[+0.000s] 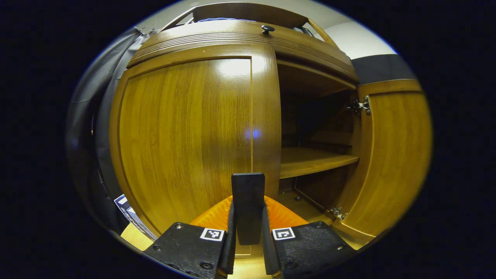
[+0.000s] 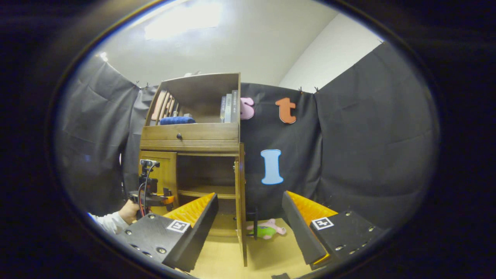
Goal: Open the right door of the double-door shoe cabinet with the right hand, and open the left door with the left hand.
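The wooden shoe cabinet's left door is closed and stands right in front of the left gripper view. My left gripper is shut on that door's upright black handle, one finger on each side. The right door stands swung wide open, baring an inner shelf. In the right gripper view the right door is edge-on, with its black handle facing outward. My right gripper is open and holds nothing, well back from the cabinet. A hand holds the left gripper at the left door.
Above the doors is a drawer with a small knob. The open top shelf holds books and a blue item. A pink and green soft toy lies on the floor beside the open door. Black cloth walls surround the booth.
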`<action>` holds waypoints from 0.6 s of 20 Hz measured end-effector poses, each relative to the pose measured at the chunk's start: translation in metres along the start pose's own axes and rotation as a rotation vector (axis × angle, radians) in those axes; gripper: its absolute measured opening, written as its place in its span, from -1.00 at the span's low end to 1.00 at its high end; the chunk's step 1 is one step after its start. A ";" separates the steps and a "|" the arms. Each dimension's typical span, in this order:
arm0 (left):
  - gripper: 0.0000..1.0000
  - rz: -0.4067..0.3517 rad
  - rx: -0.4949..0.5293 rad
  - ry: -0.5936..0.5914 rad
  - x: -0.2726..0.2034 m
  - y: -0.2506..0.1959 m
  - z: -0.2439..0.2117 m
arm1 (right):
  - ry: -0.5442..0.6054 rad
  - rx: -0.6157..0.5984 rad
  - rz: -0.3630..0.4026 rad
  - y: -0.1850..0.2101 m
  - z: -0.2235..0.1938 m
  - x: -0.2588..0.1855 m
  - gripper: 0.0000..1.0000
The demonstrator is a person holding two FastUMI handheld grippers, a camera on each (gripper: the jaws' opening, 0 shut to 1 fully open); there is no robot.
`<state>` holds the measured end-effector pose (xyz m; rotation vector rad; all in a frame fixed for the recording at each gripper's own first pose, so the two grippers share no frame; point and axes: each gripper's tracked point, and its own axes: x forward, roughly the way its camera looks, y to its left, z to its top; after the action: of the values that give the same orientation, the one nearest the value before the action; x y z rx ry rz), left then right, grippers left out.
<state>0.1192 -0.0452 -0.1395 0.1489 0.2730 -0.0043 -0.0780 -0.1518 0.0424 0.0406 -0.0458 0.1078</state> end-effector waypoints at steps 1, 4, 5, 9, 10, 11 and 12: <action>-0.37 -0.009 0.009 0.000 -0.007 0.001 -0.001 | 0.007 0.009 0.003 0.004 -0.001 0.001 0.97; -0.38 -0.041 0.011 -0.006 -0.026 0.001 -0.002 | 0.038 0.008 0.026 0.018 -0.007 0.004 0.87; -0.38 -0.050 0.002 -0.010 -0.033 0.001 -0.002 | 0.045 -0.005 0.026 0.018 -0.007 0.007 0.87; -0.39 -0.077 0.013 -0.012 -0.057 0.006 -0.003 | 0.075 -0.018 0.039 0.033 -0.012 0.012 0.87; -0.39 -0.080 0.012 -0.011 -0.066 0.008 -0.002 | 0.076 -0.021 0.046 0.037 -0.012 0.012 0.87; -0.38 -0.081 0.012 -0.008 -0.074 0.010 -0.002 | 0.076 -0.024 0.049 0.040 -0.011 0.012 0.87; -0.38 -0.080 0.016 -0.007 -0.082 0.012 -0.003 | 0.077 -0.028 0.051 0.043 -0.012 0.012 0.97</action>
<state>0.0398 -0.0338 -0.1183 0.1536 0.2722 -0.0864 -0.0699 -0.1073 0.0327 0.0069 0.0288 0.1600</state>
